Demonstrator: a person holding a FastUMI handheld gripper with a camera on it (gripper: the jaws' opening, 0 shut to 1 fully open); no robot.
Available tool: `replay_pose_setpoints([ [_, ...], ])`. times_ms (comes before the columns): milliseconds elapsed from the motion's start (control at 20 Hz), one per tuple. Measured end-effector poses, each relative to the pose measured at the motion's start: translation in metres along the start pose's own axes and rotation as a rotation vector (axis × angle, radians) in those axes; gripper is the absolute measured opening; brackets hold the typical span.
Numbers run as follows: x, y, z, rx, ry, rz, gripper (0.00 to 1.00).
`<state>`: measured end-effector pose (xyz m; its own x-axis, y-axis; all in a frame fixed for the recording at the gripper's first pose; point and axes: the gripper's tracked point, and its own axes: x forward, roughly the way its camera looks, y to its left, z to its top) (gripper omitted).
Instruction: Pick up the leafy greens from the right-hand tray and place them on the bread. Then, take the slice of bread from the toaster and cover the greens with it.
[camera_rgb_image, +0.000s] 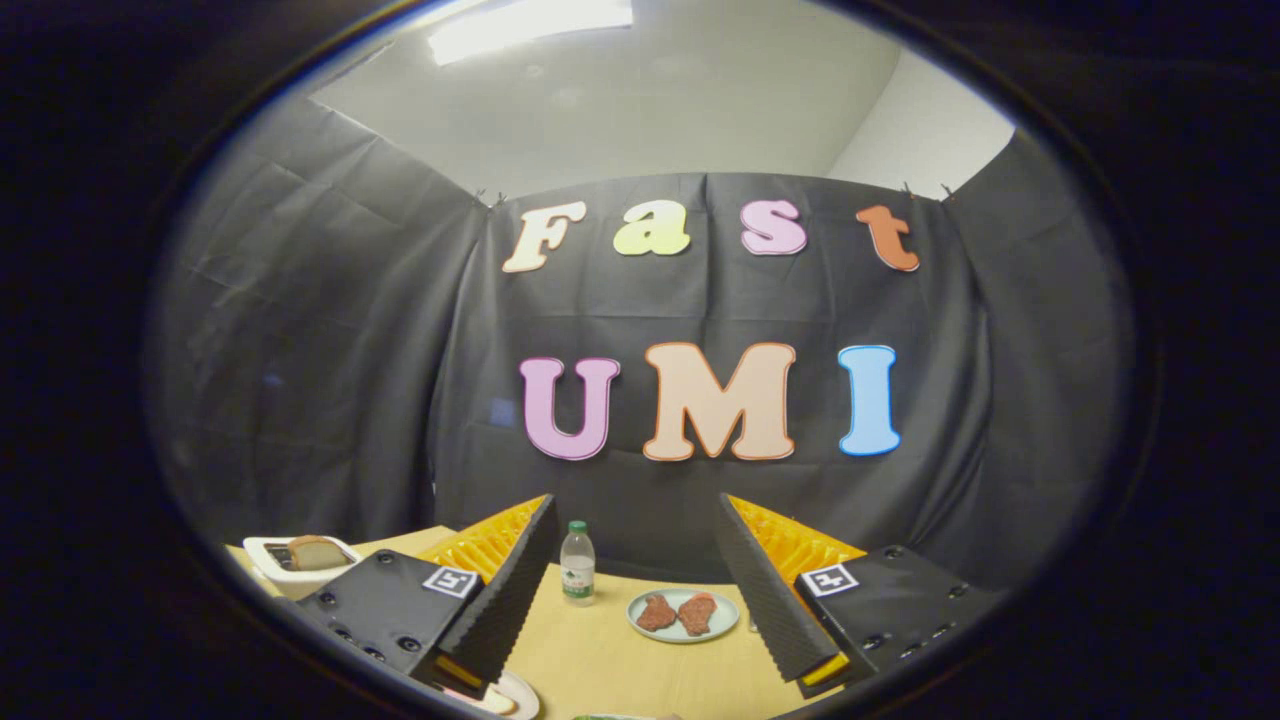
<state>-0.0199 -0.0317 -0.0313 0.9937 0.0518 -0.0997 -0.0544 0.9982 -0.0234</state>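
Gripper (636, 590) fingers wide apart, nothing between them, held above the desk (590, 660) and pointing toward the booth wall.

Toaster (290, 565): white, at the far left of the desk, beyond the left finger. One bread slice (314, 551) stands in its slot, top poking out. The finger body cuts off the toaster's lower near side.

Bottle (577, 563): small, clear, green cap, upright on the desk just ahead of the left fingertip, near the wall. Label too small to make out.

Plate (683, 615): pale, round, on the desk between the fingers and closer to the right one. Two reddish-brown pieces (677, 612) lie side by side on it, touching or nearly so. Can't tell what they are; look like meat slices.

Second plate (515, 695): only a sliver of white rim shows, right under the left finger. Something pale tan sits on it, probably bread, mostly hidden by the finger, so not sure.

Greens (610, 717): only a thin green edge right at the bottom of the view, between the fingers at their near end. Cut off, so shape and what it rests on can't be told. The tray itself can't be made out.

Right finger hides the desk behind it; whatever is on that side is covered.
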Motion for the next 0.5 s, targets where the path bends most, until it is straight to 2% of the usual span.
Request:
replay_pose_setpoints([
  [500,-0.009,-0.016,-0.057,-0.077,0.152,0.155,1.0],
])
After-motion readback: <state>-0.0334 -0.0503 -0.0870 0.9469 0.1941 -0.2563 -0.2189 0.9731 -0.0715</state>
